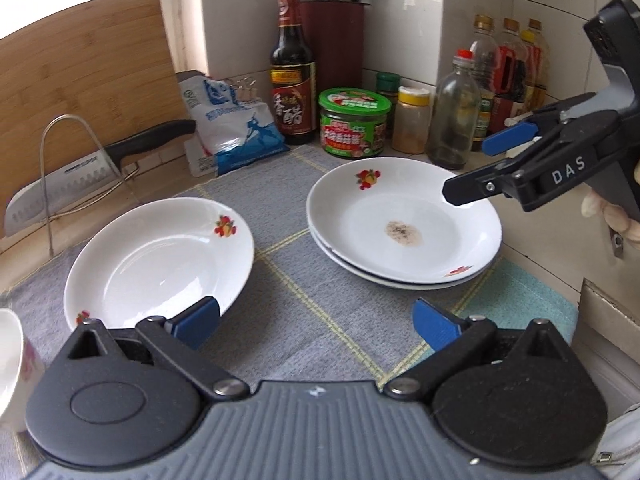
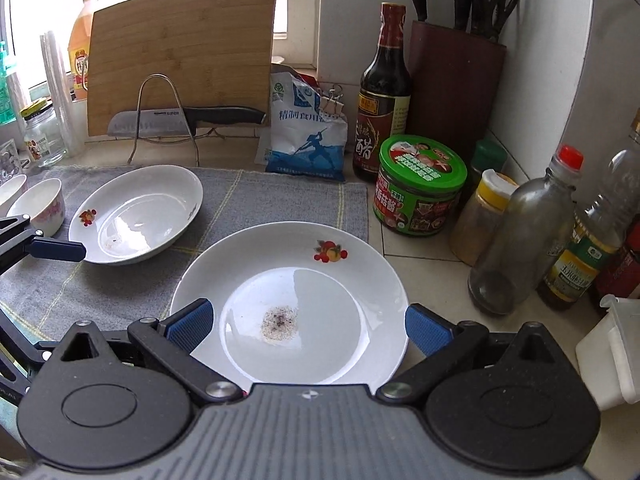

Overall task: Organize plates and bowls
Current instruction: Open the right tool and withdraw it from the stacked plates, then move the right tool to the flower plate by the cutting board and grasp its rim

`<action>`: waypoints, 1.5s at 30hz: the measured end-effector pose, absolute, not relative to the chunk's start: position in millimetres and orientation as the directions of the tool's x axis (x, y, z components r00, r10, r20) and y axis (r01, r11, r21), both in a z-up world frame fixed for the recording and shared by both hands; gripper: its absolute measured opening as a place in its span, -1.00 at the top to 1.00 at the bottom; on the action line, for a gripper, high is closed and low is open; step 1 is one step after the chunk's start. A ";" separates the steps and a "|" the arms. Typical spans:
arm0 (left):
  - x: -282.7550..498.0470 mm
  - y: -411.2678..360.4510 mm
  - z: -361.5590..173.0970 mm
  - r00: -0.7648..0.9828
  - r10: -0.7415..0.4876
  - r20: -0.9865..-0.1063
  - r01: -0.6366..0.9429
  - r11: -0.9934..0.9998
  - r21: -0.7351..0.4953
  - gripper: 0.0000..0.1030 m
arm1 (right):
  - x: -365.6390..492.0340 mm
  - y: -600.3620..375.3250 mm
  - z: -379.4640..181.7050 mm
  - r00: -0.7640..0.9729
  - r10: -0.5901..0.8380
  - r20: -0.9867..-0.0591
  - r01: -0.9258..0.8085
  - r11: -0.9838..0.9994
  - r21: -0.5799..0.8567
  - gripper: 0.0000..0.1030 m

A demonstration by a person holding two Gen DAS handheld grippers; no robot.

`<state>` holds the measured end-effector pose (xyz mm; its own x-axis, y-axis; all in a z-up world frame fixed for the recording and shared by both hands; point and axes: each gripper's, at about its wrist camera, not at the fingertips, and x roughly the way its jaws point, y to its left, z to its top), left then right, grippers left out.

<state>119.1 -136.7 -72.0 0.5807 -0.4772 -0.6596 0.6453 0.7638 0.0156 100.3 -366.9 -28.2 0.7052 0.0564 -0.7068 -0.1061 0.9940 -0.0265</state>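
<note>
The landmark here is the stack of 2 white fruit-print plates (image 1: 404, 224) on the grey checked mat (image 1: 304, 280), its top plate marked by a dried speckled stain (image 2: 279, 321) at the centre. A single matching plate (image 1: 160, 260) lies on the same mat to the left of the stack, well apart from it, and 2 small flower-print bowls (image 2: 38, 204) sit farther left again, beyond the single plate. The left gripper (image 1: 316, 322) is spread wide and empty, with one blue pad (image 1: 196, 320) at the near rim of the single plate, seemingly just over it. The right gripper (image 2: 308, 326) is also spread wide and holds nothing, hovering over the near edge of the stack. The step in hand looks like moving the single plate onto the stack, so the left gripper should probably bring one finger under the rim and one over it before closing, gripping well in from the edge because glazed china is slippery. Lifting level and lowering it centred on the stack would avoid a chip. The right gripper is best drawn clear of the stack, and the green-lidded sauce jar (image 1: 355, 122) and clear glass bottle (image 1: 456, 112) just behind the stack leave little room for a wide swing.
</note>
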 end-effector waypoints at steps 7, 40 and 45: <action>119.1 -108.7 -75.9 0.642 -0.302 -0.705 0.452 0.892 0.029 -0.98 | 115.4 -345.6 -26.8 0.735 0.122 -0.667 -0.156 0.988 0.009 -1.00; 189.8 -79.3 -123.7 0.641 -0.267 -0.720 0.391 0.920 0.007 -1.00 | 170.6 -265.1 -37.3 0.624 0.236 -0.745 -0.332 0.943 0.021 -1.00; 192.0 -78.9 -124.4 0.639 -0.280 -0.716 0.408 0.913 0.007 -1.00 | 198.9 -254.1 -42.0 0.582 0.285 -0.761 -0.405 0.914 0.033 -1.00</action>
